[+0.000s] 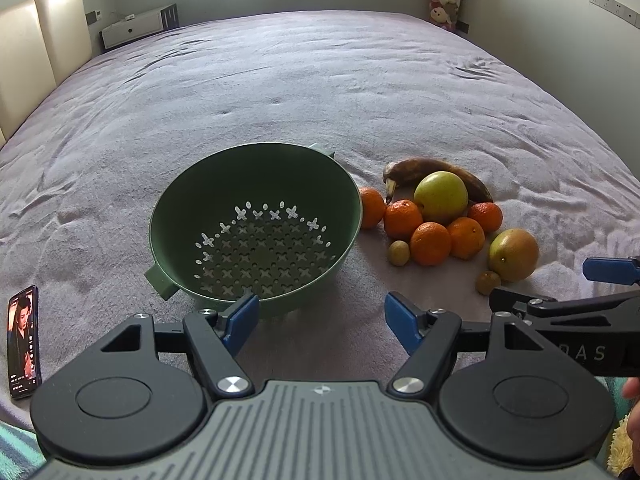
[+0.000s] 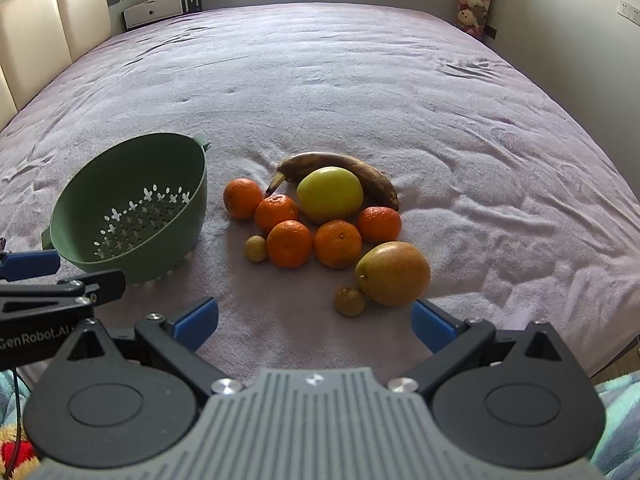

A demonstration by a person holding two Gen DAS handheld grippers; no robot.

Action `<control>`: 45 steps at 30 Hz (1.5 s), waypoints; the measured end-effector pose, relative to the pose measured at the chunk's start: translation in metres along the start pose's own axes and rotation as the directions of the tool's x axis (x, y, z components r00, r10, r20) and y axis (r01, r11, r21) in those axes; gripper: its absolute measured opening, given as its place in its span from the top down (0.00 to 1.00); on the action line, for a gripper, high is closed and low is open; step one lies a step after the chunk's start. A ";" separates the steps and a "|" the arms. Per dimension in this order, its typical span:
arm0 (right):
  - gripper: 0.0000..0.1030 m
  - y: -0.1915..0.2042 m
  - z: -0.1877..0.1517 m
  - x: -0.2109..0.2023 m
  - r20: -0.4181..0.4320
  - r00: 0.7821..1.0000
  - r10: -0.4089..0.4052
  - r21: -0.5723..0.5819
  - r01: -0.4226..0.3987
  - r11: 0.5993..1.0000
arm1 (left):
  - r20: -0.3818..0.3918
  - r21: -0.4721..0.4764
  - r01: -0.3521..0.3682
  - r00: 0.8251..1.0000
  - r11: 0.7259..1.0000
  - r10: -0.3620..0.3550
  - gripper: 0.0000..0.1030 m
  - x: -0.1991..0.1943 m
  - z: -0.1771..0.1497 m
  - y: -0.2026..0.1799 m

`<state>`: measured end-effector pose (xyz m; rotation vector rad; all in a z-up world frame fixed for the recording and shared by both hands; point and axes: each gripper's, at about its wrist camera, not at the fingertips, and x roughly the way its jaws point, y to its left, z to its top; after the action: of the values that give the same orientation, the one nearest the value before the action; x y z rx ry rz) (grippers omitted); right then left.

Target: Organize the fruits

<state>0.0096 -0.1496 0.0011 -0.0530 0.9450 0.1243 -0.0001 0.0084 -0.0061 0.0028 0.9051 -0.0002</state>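
while unsorted, five oranges (image 2: 289, 243), one colander (image 2: 132, 208)

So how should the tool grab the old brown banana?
Probably at the middle of the banana, from above. It lies flat on the bed as a long thin curve, so its narrow width fits the open right tool. The yellow-green apple crowds its near side, so one finger goes behind and one into that tight space.
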 end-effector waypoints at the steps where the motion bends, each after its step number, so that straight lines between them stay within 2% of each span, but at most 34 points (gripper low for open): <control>1: 0.04 0.000 0.000 0.000 0.000 1.000 -0.001 0.000 0.001 1.000 | -0.002 -0.001 0.000 1.000 1.000 0.000 0.18 0.000 0.000 0.000; 45: 0.04 0.002 -0.002 0.004 -0.011 1.000 -0.004 0.005 0.004 1.000 | -0.026 -0.014 -0.010 1.000 1.000 0.010 0.18 0.003 -0.002 0.000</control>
<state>0.0100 -0.1476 -0.0038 -0.0512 0.9565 0.1186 0.0005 0.0081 -0.0092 -0.0057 0.9305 0.0159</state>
